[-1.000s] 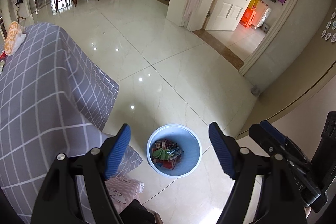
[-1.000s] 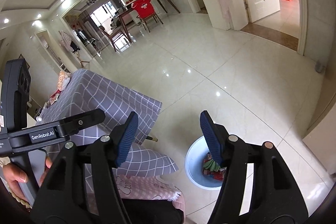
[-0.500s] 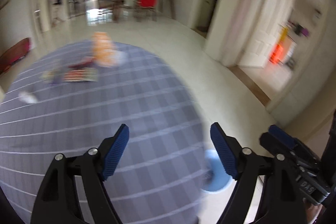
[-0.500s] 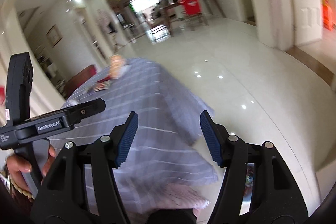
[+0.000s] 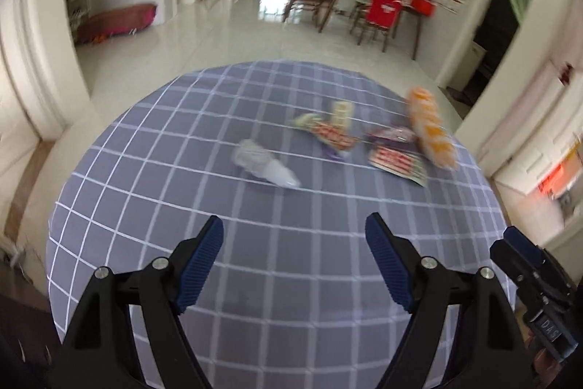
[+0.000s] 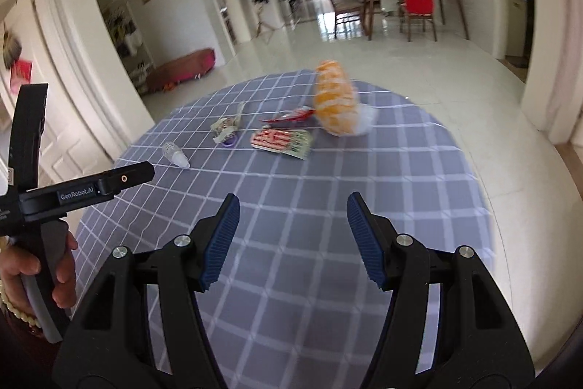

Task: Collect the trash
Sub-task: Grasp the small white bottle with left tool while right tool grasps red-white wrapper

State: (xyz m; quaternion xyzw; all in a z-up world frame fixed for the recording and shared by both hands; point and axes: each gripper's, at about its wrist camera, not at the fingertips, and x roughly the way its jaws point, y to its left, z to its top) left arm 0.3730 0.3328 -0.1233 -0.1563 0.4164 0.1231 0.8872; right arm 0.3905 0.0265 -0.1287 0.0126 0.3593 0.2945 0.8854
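Trash lies on the far half of a table under a grey checked cloth (image 5: 255, 279). A crushed clear plastic bottle (image 5: 264, 163) (image 6: 175, 155) is nearest. Behind it lie a small crumpled wrapper (image 5: 329, 130) (image 6: 226, 128), a flat red and green packet (image 5: 399, 163) (image 6: 282, 142) and an orange and white bag (image 5: 431, 130) (image 6: 335, 102). My left gripper (image 5: 295, 265) is open over the near cloth, nothing between its blue pads. My right gripper (image 6: 293, 243) is open too and empty, short of the trash. The left gripper's body (image 6: 73, 194) shows at the left of the right wrist view.
A person's hand (image 6: 32, 272) holds the left gripper's handle. White tiled floor (image 5: 255, 39) surrounds the table. Beyond it stand a dining table with a red-backed chair (image 5: 382, 13) and a red cushion (image 5: 116, 20) by the wall. The bin is out of view.
Both grippers have swung away from the blue bin on the floor and turned over the table. The trash on the cloth is now in front of them. Both stay open and empty.
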